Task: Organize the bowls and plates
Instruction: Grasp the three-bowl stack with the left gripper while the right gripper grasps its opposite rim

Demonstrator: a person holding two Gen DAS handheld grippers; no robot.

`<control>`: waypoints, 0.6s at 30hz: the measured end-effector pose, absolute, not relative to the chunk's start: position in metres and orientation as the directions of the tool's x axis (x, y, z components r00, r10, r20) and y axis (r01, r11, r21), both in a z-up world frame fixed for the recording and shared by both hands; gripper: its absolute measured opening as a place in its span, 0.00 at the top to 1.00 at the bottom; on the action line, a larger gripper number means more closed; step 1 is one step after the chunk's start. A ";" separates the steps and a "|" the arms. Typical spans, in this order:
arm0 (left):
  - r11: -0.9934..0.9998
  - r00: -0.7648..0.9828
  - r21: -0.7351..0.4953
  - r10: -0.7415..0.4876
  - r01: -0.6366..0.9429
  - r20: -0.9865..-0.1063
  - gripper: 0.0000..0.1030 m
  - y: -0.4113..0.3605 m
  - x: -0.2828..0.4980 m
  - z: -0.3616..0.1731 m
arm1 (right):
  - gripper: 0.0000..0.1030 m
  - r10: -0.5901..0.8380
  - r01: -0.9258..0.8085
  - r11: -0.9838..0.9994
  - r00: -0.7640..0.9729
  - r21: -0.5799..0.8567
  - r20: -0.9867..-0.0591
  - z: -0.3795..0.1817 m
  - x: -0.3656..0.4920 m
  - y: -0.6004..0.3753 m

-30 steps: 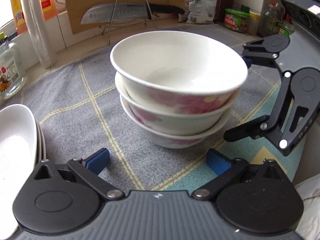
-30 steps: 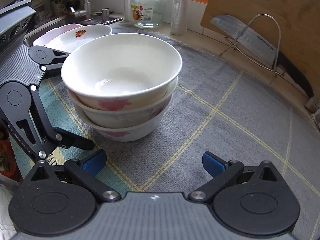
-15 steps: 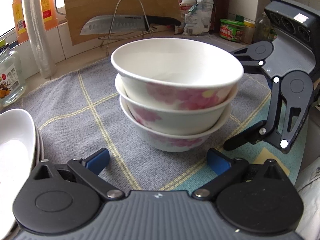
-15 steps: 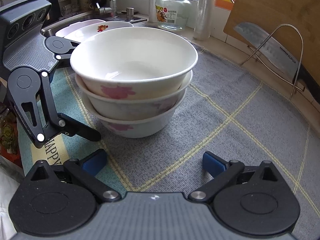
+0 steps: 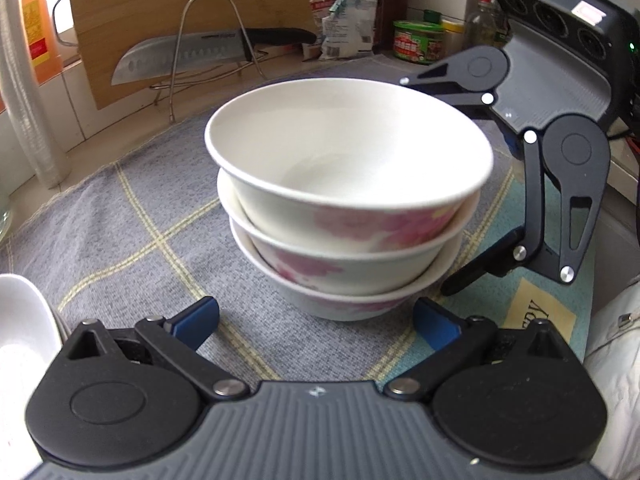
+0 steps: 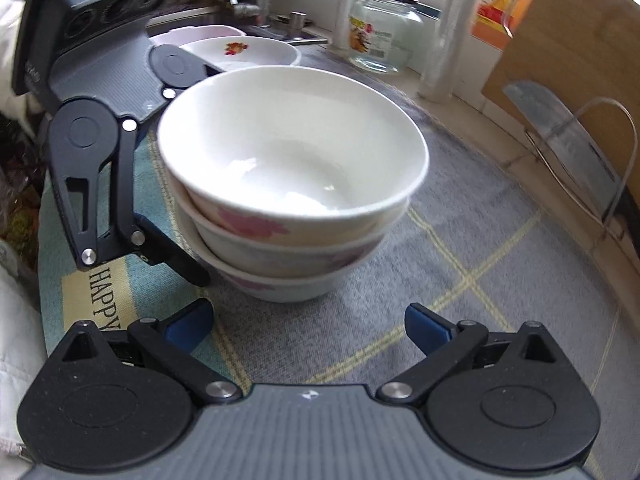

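On the mat, bowl stack (image 5: pixel 348 216) sits at 12 o'clock; left tongs (image 5: pixel 316 320) and right tongs (image 6: pixel 308 320) gape, empty. Advise low, symmetric squeeze.

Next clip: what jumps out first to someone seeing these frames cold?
A stack of three white bowls with pink flowers stands mid-frame on the grey checked mat. The left gripper and the right gripper, both open, flank the stack from opposite sides without touching it. Behind, a knife rests on a wire rack against a wooden cutting board.
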State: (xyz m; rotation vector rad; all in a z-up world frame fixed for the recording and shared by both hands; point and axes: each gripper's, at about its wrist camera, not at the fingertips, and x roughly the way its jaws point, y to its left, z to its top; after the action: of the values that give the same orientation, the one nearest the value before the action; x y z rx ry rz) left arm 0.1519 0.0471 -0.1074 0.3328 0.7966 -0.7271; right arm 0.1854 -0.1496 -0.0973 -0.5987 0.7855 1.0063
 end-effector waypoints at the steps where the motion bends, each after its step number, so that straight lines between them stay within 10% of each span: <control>1: 0.702 0.470 0.003 -0.474 0.712 -0.745 0.01 0.048 0.153 -0.106 | 0.00 0.513 -0.912 0.400 0.304 -0.089 -0.803 -0.095 0.187 -0.148; 18: 0.599 0.383 -0.043 -0.563 0.799 -0.733 0.03 0.054 0.164 -0.098 | 0.03 0.549 -0.974 0.221 0.161 -0.044 -0.820 -0.085 0.216 -0.131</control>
State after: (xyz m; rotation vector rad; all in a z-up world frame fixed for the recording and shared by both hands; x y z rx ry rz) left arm 0.1640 0.0542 -0.0983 0.3440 0.7814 -0.8902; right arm 0.2164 -0.1307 -0.0851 -0.6778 0.7793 1.2149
